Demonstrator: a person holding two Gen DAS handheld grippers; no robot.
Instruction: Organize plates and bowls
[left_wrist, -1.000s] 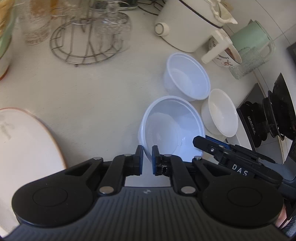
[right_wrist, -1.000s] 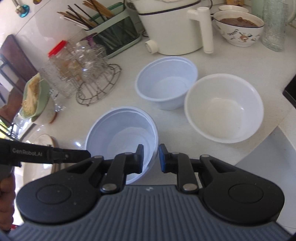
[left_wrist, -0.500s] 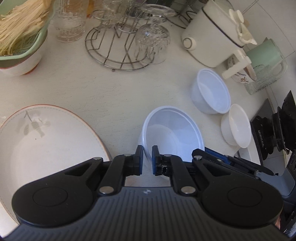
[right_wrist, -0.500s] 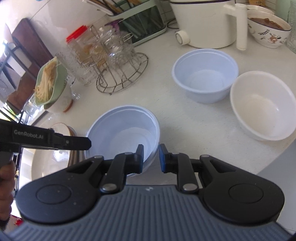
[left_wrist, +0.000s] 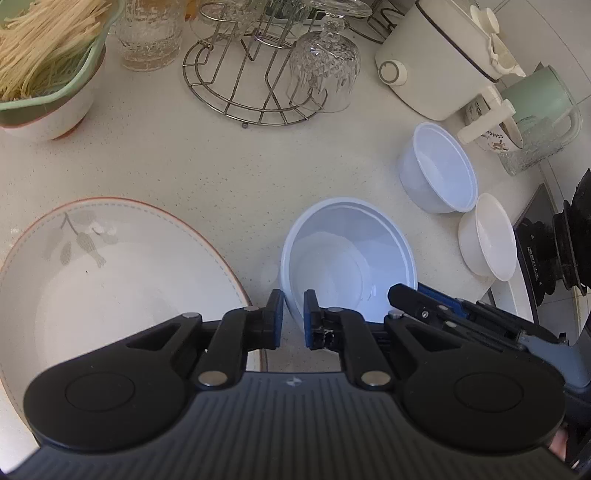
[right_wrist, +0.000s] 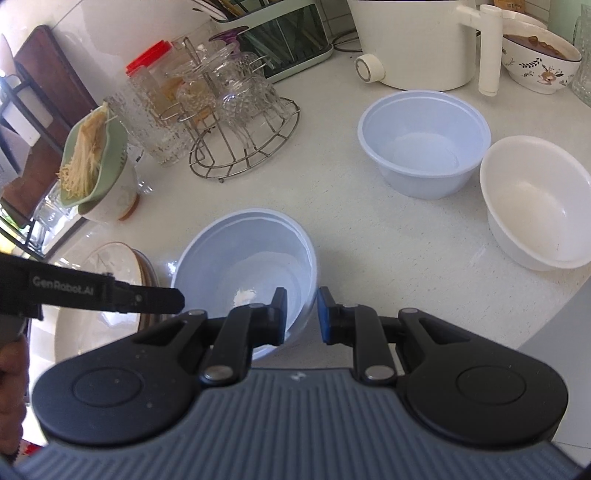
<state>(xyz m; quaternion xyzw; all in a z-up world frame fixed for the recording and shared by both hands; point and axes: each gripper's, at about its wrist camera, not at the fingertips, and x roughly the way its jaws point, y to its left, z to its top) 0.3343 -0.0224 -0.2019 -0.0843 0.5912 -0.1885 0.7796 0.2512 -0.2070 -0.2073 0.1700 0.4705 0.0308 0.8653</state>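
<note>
A large pale-blue plastic bowl hangs a little above the counter, held by both grippers. My left gripper is shut on its near-left rim. My right gripper is shut on its right rim; the bowl also shows in the right wrist view. A white plate with a leaf print and an orange rim lies left of the bowl, also seen in the right wrist view. A smaller blue bowl and a white bowl stand to the right.
A wire rack with upturned glasses stands at the back. A green bowl of noodles sits back left. A white cooker, a patterned bowl and a green kettle stand back right. A stove is at the right.
Both grippers have carried the blue bowl leftward and back from the other two bowls. The leaf-print plate has come into fuller view beside it.
</note>
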